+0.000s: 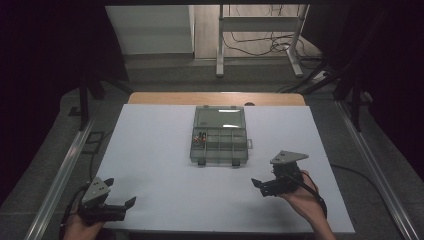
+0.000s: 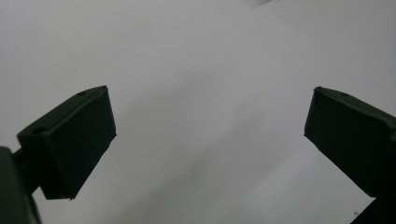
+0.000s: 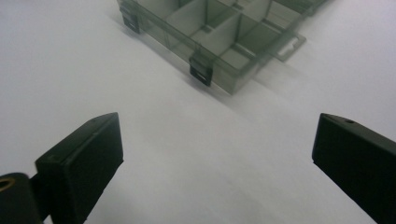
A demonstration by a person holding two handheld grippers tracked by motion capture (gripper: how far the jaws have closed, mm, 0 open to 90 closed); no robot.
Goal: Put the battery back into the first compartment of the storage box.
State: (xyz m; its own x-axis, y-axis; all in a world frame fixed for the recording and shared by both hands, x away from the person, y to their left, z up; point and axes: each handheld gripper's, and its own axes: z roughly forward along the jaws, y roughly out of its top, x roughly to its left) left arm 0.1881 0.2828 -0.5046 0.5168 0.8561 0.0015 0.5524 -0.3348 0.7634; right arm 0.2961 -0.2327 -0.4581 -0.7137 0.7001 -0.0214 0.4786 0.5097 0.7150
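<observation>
At the near left corner of the white rectangular table top (image 1: 165, 195), the left gripper (image 1: 121, 196), a black two-jaw tool with a grey three-cornered plate on top, sits in the person's left hand (image 1: 82, 227). Its jaws stand wide apart with nothing between them; the left gripper view shows bare white surface in the gap.

Toward the near right corner, a little farther in from the near edge, the right gripper (image 1: 259, 185), black with the same kind of grey plate, is held in the person's right hand (image 1: 302, 200), a dark cable trailing off behind the wrist. Its jaws point left across the table and are spread wide, holding nothing. In the right gripper view (image 3: 217, 154) plain white surface lies between them, apart from the box ahead.

Farther in, around the middle of the table and nearer its far edge, lies the clear grey plastic compartment box (image 1: 220, 145) with its lid (image 1: 220, 116) folded back toward the far edge. Two dark latches hang on its near wall. Small red and light pieces (image 1: 201, 138) lie in its far left compartment; what they are is too small to tell.

Beyond the white top, a wooden strip (image 1: 215, 98) shows along the far edge, and behind it the legs of a white metal frame (image 1: 220, 55) on the floor with cables.
</observation>
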